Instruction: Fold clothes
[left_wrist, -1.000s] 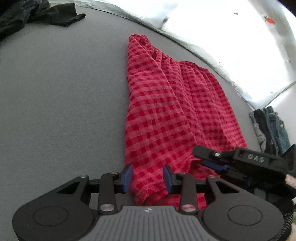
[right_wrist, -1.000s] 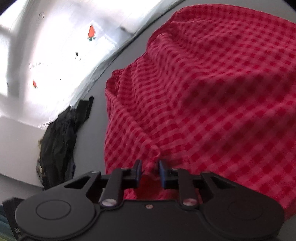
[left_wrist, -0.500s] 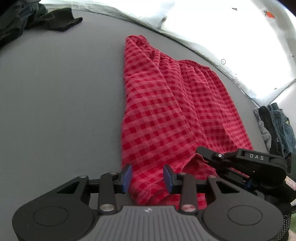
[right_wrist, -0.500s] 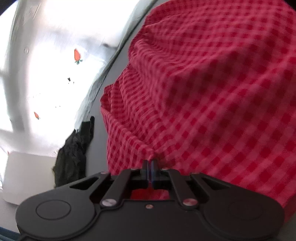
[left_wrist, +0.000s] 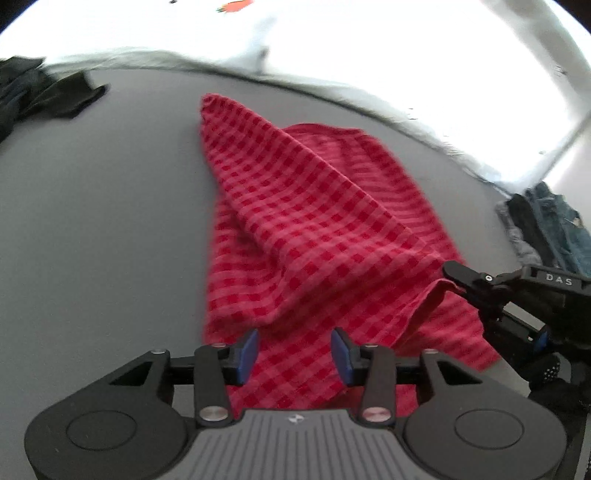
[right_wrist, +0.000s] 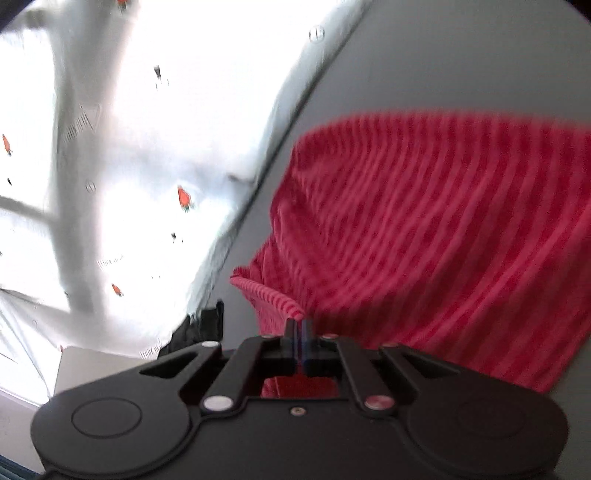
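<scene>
The red checked shorts (left_wrist: 314, 236) lie on the grey worktop (left_wrist: 103, 229), one side pulled up into a ridge that runs from the far corner down toward the right.

In the left wrist view the left claw (left_wrist: 294, 356) stands wide, its blue pads (left_wrist: 248, 350) apart with the near hem of the shorts between them; the cloth passes under the pads, and whether they touch it cannot be told. This view also shows the right claw (left_wrist: 456, 275) from the side, at the right edge of the shorts, with a lifted fold of hem at its tip. A dark garment (left_wrist: 44, 99) lies at the far left of the worktop, and a heap of denim and grey clothes (left_wrist: 543, 229) sits off the right edge.

The right wrist view is blurred, so the check reads as stripes. Here the right claw (right_wrist: 298, 328) is closed tight on a corner of the shorts (right_wrist: 443, 236), the pinched cloth bunching into a small peak just above the tips and showing again behind them. Beyond the worktop edge is white fabric printed with small strawberries (right_wrist: 147, 147), probably bedding.
</scene>
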